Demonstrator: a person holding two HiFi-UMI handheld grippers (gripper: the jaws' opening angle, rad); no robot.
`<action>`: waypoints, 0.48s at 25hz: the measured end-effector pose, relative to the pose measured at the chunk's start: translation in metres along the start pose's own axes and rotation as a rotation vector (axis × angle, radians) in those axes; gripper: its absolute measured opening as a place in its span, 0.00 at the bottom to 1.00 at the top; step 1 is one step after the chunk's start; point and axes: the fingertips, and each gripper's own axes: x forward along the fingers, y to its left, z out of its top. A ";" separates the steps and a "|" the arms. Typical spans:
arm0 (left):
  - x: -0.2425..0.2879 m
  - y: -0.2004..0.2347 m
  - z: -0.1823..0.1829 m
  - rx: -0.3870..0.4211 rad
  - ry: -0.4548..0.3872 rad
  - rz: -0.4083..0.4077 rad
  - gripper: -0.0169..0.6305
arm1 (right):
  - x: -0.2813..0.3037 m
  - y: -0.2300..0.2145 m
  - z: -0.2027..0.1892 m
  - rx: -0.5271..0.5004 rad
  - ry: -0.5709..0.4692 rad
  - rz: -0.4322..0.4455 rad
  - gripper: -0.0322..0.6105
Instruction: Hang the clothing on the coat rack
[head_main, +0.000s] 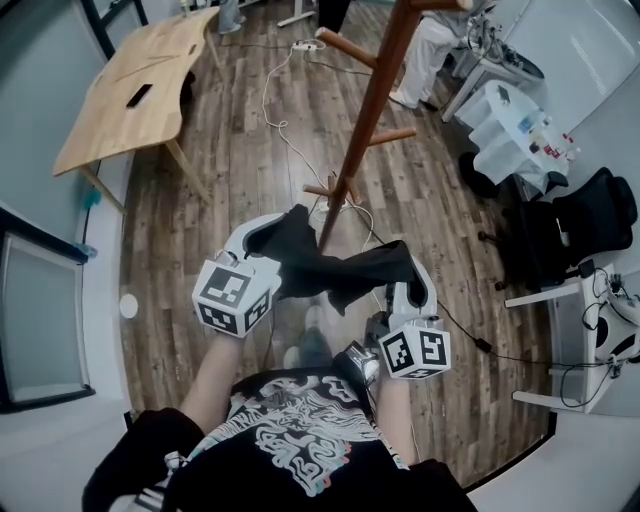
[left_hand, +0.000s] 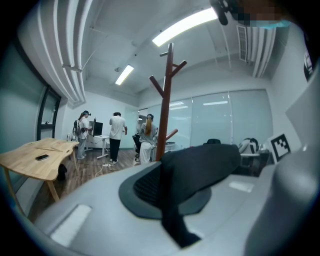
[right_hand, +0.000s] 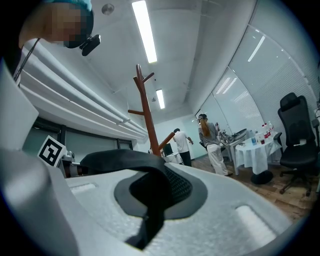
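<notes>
A black garment (head_main: 335, 268) hangs stretched between my two grippers just above the floor, in front of the wooden coat rack (head_main: 368, 110). My left gripper (head_main: 262, 234) is shut on its left end and my right gripper (head_main: 412, 270) is shut on its right end. In the left gripper view the black cloth (left_hand: 197, 167) is pinched between the jaws, with the coat rack (left_hand: 165, 105) upright straight ahead. In the right gripper view the cloth (right_hand: 142, 187) drapes out of the shut jaws, and the coat rack (right_hand: 145, 112) rises behind it. The rack's pegs are bare.
A wooden table (head_main: 140, 80) stands at the far left. A white round table (head_main: 510, 125) with bottles and a black office chair (head_main: 590, 215) stand to the right. A white cable (head_main: 285, 130) runs across the floor. People (left_hand: 117, 135) stand at the back.
</notes>
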 end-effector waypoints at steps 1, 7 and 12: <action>0.002 0.002 0.001 0.001 -0.001 0.002 0.03 | 0.004 -0.001 0.000 0.001 0.000 0.004 0.06; 0.016 0.015 0.007 -0.001 -0.007 0.012 0.03 | 0.026 -0.002 0.001 0.007 0.000 0.018 0.06; 0.028 0.025 0.010 -0.006 -0.008 0.024 0.03 | 0.042 -0.008 0.005 0.000 0.002 0.022 0.06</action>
